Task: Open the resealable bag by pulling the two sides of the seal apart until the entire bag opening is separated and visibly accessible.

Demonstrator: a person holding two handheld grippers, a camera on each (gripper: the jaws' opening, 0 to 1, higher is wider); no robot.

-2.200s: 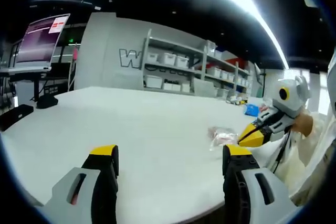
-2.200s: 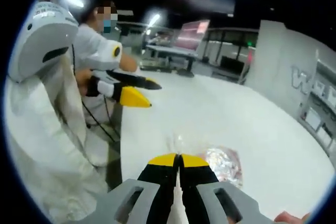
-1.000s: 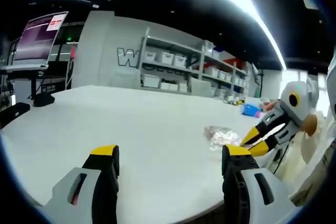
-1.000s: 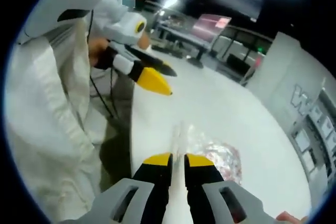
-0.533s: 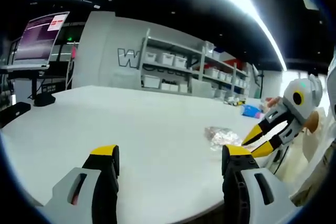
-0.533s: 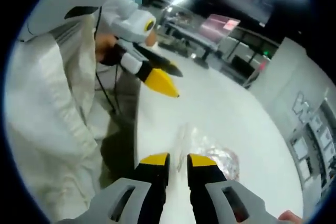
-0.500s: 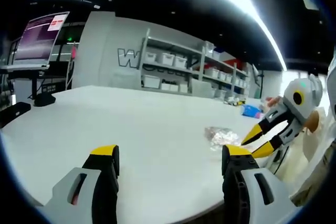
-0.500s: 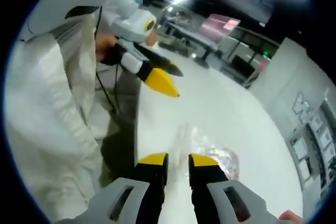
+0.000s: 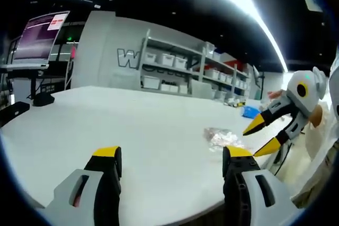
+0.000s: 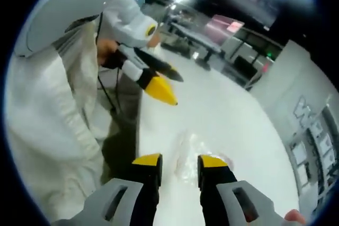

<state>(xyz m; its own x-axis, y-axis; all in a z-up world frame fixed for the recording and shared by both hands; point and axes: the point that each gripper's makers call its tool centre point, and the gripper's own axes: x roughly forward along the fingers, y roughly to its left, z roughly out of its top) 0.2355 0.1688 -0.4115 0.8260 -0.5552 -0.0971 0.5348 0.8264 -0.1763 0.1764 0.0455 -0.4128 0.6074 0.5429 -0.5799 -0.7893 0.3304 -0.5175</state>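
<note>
On the white worktop (image 9: 132, 125), resealable bag (image 9: 222, 137) lying flat, right hand-held gripper (image 10: 178, 160) just above it, jaws parted, empty, left hand-held gripper (image 9: 172, 154) wide open, empty, near the worktop edge.

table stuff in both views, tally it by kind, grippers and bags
grippers: 2, the left gripper and the right gripper, both open
resealable bags: 1, the clear resealable bag lying on the white table
total: 3
</note>
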